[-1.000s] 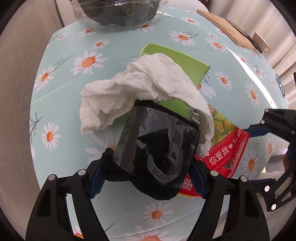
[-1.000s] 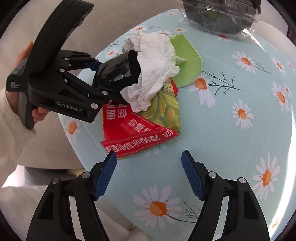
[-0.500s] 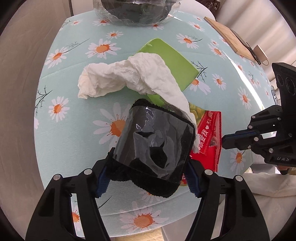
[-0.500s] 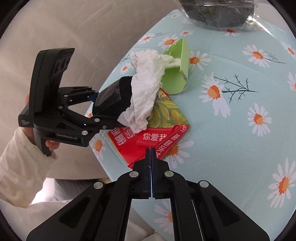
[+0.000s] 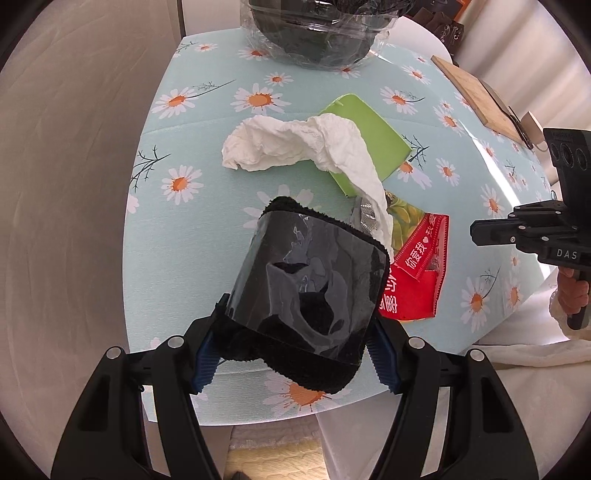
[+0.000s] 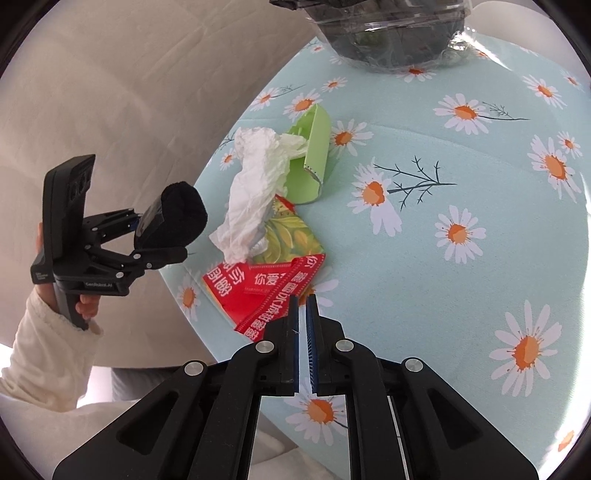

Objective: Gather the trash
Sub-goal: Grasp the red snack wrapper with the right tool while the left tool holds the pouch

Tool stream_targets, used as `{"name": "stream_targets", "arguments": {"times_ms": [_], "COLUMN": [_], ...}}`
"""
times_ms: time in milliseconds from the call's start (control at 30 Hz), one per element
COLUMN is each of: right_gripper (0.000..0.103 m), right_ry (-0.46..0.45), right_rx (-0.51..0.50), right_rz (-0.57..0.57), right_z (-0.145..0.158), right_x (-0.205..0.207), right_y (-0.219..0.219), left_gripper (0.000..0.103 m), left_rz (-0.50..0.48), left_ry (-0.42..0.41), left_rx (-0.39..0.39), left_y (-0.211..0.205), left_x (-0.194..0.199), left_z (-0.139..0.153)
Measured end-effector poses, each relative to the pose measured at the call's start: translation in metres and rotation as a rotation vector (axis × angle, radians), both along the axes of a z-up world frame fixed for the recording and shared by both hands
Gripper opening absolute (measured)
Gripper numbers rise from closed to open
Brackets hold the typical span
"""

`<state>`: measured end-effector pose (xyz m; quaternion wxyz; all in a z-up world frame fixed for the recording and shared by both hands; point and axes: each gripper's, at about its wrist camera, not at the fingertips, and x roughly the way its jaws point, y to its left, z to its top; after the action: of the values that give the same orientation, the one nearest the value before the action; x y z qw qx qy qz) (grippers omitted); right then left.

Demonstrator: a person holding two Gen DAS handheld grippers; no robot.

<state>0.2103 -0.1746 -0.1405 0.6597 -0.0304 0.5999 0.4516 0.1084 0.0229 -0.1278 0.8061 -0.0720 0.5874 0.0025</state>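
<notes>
My left gripper (image 5: pixel 293 352) is shut on a black fuzzy pouch with a glossy film band (image 5: pixel 310 288), held above the table's near-left edge; it also shows in the right wrist view (image 6: pixel 173 221). A crumpled white tissue (image 5: pixel 306 147) lies over a green card (image 5: pixel 369 133) and a red and green snack wrapper (image 5: pixel 417 269). My right gripper (image 6: pixel 303 306) is shut with a thin slit between its pads, empty, its tips just at the red wrapper's (image 6: pixel 266 288) near edge. The tissue (image 6: pixel 255 184) and green card (image 6: pixel 314 155) lie beyond.
The table has a light blue daisy cloth (image 6: pixel 461 229). A clear plastic bag holding dark things (image 5: pixel 317 33) sits at the far edge. A wooden board (image 5: pixel 476 96) lies at the far right. A beige sofa (image 6: pixel 129 92) is left of the table.
My left gripper has pulled back and up from the trash pile with the pouch. My right gripper has closed from wide open and sits by the red wrapper's edge.
</notes>
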Motion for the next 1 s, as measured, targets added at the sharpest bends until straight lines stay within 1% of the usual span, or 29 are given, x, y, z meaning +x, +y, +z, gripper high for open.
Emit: {"name": "stream_targets", "arguments": {"times_ms": [33, 67, 100, 133, 167, 200, 233, 333, 367, 400, 433, 467, 500, 533, 700, 900, 1000], "right_gripper": [0.020, 0.027, 0.040, 0.046, 0.046, 0.049, 0.054, 0.055, 0.055, 0.050, 0.025, 0.013, 0.006, 0.003, 0.003, 0.003, 0.003], "right_ry": [-0.005, -0.010, -0.014, -0.022, -0.032, -0.035, -0.030, -0.033, -0.053, -0.083, -0.091, -0.074, -0.063, -0.061, -0.110, -0.167, -0.176], "right_rx": [-0.010, -0.016, -0.018, -0.020, -0.023, -0.027, -0.031, -0.050, -0.070, -0.109, -0.149, -0.170, -0.180, -0.179, -0.187, -0.169, -0.161], "right_rz": [0.001, 0.000, 0.003, 0.009, 0.013, 0.016, 0.017, 0.009, -0.003, -0.023, -0.032, -0.031, -0.037, -0.039, -0.073, -0.171, -0.228], "right_z": [-0.001, -0.002, -0.001, -0.001, 0.000, 0.000, -0.001, -0.004, -0.005, -0.007, -0.011, -0.016, -0.018, -0.017, 0.001, 0.036, 0.052], "right_x": [-0.002, -0.003, -0.004, -0.005, -0.007, -0.008, -0.008, -0.009, -0.009, -0.008, -0.006, -0.004, -0.003, -0.002, 0.003, 0.014, 0.020], "right_y": [-0.001, 0.001, 0.004, 0.007, 0.010, 0.014, 0.018, 0.030, 0.034, 0.039, 0.044, 0.049, 0.050, 0.050, 0.032, -0.005, -0.023], "left_gripper": [0.067, 0.067, 0.067, 0.067, 0.067, 0.067, 0.067, 0.067, 0.067, 0.067, 0.067, 0.067, 0.067, 0.067, 0.067, 0.068, 0.068], "left_rz": [0.001, 0.003, 0.005, 0.004, 0.001, 0.001, 0.001, 0.003, 0.004, 0.003, 0.002, -0.001, -0.006, -0.011, -0.038, -0.125, -0.163], "left_ry": [-0.004, -0.007, -0.011, -0.013, -0.014, -0.015, -0.013, -0.016, -0.015, -0.015, -0.014, -0.012, -0.011, -0.014, -0.041, -0.065, -0.067], "left_rx": [0.005, 0.009, 0.013, 0.012, 0.015, 0.022, 0.022, 0.021, 0.017, 0.020, 0.022, 0.016, 0.009, 0.006, -0.004, -0.003, -0.001], "left_y": [0.001, 0.000, 0.000, 0.000, 0.000, 0.001, 0.002, 0.008, 0.010, 0.011, 0.013, 0.014, 0.015, 0.016, 0.017, 0.004, -0.007], "left_x": [-0.002, -0.002, -0.003, -0.004, -0.006, -0.008, -0.009, -0.015, -0.017, -0.019, -0.020, -0.021, -0.021, -0.022, -0.017, 0.001, 0.012], "left_z": [0.002, 0.003, 0.006, 0.007, 0.009, 0.010, 0.011, 0.013, 0.013, 0.013, 0.013, 0.013, 0.013, 0.013, 0.021, 0.032, 0.038]}}
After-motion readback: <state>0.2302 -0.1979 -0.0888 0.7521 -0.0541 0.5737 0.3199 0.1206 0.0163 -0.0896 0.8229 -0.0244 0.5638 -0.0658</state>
